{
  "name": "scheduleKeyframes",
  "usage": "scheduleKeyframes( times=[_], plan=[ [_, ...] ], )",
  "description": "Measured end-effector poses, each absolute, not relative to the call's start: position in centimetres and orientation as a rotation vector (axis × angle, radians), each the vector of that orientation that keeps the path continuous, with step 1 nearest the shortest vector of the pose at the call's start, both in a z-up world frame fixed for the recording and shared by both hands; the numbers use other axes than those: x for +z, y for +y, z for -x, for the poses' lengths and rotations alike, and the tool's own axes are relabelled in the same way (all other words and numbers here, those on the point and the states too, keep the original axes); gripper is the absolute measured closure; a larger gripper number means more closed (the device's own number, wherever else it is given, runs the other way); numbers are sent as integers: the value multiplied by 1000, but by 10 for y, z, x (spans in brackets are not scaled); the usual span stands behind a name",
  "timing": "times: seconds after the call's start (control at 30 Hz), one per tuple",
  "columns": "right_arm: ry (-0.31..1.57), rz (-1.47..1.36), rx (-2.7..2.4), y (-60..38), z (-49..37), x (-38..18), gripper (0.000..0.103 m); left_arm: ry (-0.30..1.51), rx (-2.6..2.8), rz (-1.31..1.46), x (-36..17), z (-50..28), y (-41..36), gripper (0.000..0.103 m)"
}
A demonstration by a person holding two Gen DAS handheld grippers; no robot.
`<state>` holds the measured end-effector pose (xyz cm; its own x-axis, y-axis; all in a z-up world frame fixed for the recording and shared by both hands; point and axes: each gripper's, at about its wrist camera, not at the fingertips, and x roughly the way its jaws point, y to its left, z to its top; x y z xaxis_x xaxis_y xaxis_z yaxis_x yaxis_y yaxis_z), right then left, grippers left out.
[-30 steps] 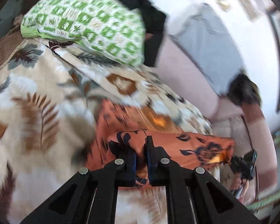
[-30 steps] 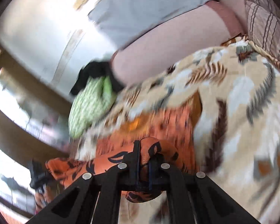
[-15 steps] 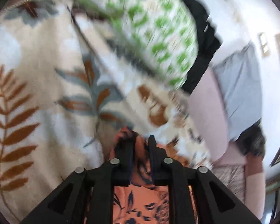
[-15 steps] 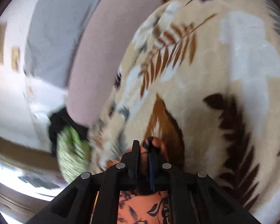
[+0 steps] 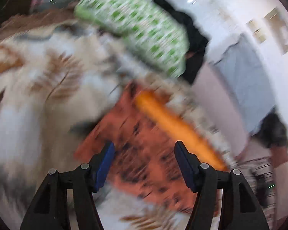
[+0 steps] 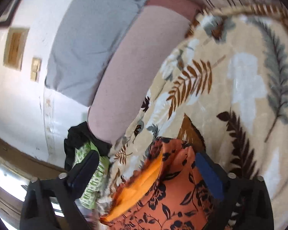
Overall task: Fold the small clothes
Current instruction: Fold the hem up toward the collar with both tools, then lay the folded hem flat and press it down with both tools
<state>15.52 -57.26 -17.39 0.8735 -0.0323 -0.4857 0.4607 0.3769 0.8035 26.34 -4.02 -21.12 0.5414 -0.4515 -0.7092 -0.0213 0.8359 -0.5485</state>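
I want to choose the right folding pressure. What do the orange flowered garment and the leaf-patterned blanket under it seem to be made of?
Orange flowered garment: probably thin woven cloth, matte, since it creases sharply and shows a plain orange underside.
Leaf-patterned blanket: likely plush fleece, with a soft sheen and fuzzy print edges.

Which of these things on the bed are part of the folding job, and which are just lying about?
Part of the job:
- orange floral garment, lying on the blanket
- left gripper and right gripper, both open, jaws just opened off the garment

Just lying about:
- leaf-print blanket
- green-checked bundle
- black cloth
- pink bolster
- grey pillow
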Motion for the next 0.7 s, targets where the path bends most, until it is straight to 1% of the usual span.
scheduleKeyframes(
  times=[0.03,0.07,0.1,0.17,0.2,0.27,0.47,0.57,0.63,0.7],
  plan=[
    [491,-1069,-321,-562,-161,-165,28,1004,-245,492,-218,-264,-46,37],
    [581,-941,-315,-541,-172,-156,34,1024,-234,446,-222,-267,-51,37],
    [654,-839,-297,-519,-180,-152,38,1038,-217,406,-225,-270,-55,37],
    [764,-710,-221,-476,-198,-155,59,1035,-181,361,-229,-275,-59,37],
    [835,-637,-173,-445,-212,-161,61,1038,-169,349,-230,-278,-60,37],
    [914,-550,-87,-397,-232,-176,64,1052,-162,349,-232,-285,-61,37],
    [1061,-377,4,-299,-306,-222,65,1084,-158,328,-239,-297,-64,37],
    [1003,-312,-82,-293,-355,-226,64,1082,-154,337,-237,-304,-64,37],
    [951,-416,-163,-316,-387,-222,64,1077,-148,352,-236,-307,-60,37],
    [880,-500,-242,-338,-399,-213,64,1069,-128,361,-234,-310,-54,37]
  ],
)
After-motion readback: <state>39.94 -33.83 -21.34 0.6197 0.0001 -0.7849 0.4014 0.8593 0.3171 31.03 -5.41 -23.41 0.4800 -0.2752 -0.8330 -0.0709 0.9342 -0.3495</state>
